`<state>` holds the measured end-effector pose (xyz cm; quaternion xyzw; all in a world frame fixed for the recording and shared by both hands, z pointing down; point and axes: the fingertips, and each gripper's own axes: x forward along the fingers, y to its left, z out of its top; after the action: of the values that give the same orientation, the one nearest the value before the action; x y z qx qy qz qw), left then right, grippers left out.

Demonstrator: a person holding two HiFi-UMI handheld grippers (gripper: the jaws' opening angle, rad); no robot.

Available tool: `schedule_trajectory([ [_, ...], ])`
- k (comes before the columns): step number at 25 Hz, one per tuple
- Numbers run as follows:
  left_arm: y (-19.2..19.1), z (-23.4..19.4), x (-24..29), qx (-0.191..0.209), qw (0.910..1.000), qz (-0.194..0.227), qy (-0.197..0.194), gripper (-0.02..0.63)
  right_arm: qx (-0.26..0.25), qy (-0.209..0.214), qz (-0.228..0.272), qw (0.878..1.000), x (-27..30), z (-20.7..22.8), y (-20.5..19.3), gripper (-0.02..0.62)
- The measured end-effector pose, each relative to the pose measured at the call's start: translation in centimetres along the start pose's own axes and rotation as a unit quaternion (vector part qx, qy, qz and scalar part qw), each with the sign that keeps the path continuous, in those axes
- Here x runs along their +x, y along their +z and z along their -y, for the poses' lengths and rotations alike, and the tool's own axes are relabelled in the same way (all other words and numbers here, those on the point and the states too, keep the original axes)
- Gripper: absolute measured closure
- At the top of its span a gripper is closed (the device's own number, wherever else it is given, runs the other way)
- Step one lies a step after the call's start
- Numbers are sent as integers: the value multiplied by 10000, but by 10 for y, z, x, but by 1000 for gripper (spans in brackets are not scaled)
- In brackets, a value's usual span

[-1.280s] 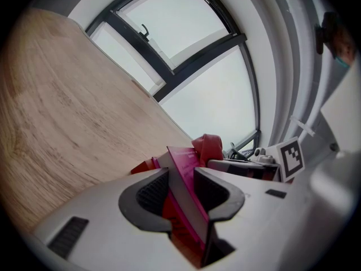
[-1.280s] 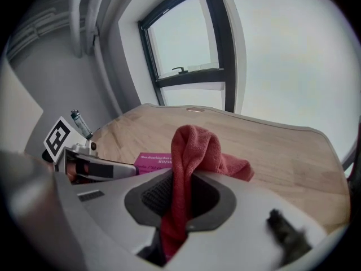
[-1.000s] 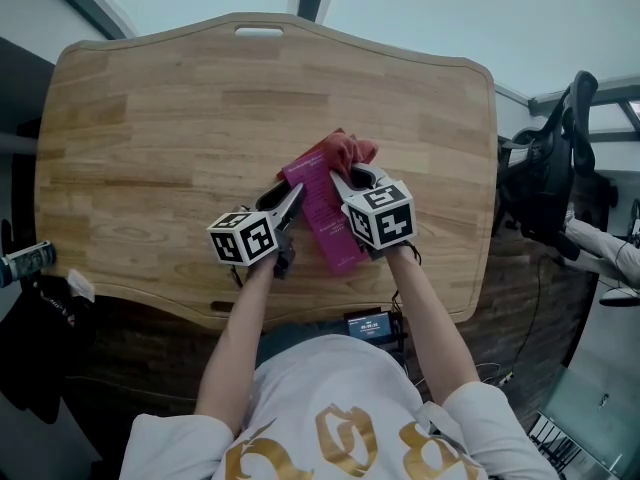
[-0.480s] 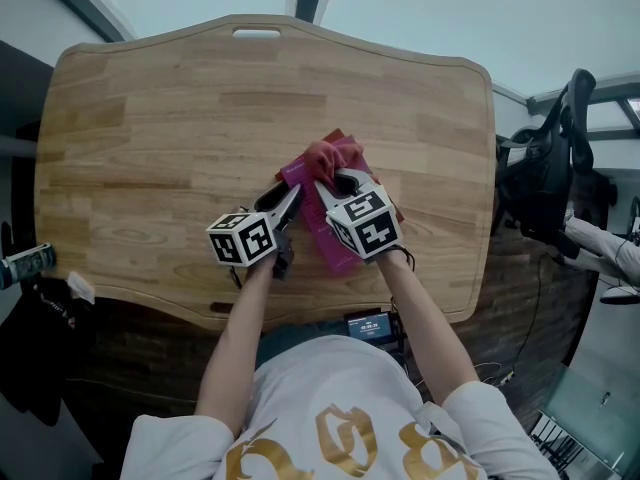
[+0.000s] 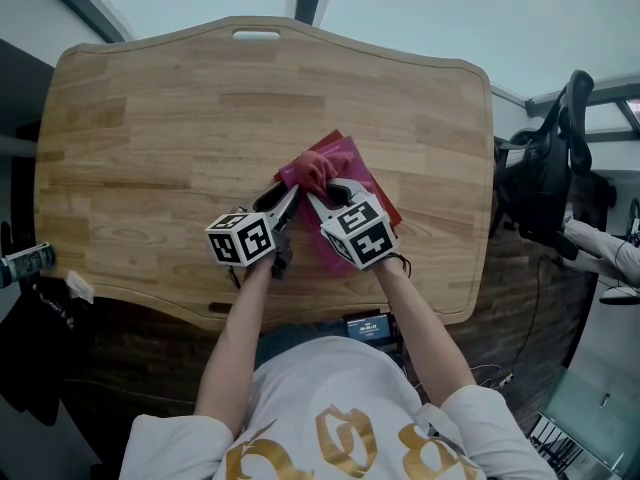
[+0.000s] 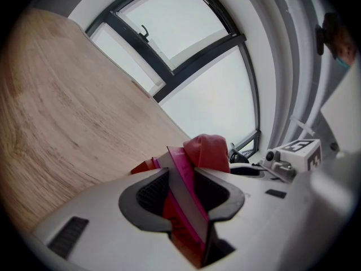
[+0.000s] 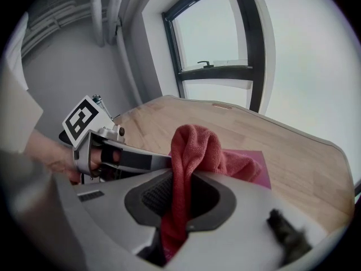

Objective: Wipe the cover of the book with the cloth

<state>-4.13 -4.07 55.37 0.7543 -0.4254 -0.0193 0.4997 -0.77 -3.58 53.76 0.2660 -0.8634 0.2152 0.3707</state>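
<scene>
Left tool (image 5: 287, 200) grips the book (image 5: 358, 173) by its near-left edge; right tool (image 5: 325, 193), just beside, is clamped on the cloth (image 5: 312, 168) bunched over the cover. Beyond, open counter (image 5: 200, 98) stretches wide to every far edge.

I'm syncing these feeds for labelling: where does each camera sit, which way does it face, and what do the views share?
Head view: on the person's head, facing steeply down at the wooden table; forearms, left claw and right claw show.
Left gripper view: rides the left claw, looks along its jaws, clamped on the pink book, toward the windows; only claw hardware clearly shows.
Right gripper view: rides the right claw, looks along jaws gripping the red cloth; the person's left hand shows.
Shared: book and cloth appear in all three.
</scene>
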Motion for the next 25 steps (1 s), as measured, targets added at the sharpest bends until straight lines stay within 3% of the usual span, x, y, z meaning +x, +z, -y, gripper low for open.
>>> schedule_trajectory([
  [25,0,0,0,35,10000,18,-43,462,-16,370,-32,9993,-16,-28,-25,528],
])
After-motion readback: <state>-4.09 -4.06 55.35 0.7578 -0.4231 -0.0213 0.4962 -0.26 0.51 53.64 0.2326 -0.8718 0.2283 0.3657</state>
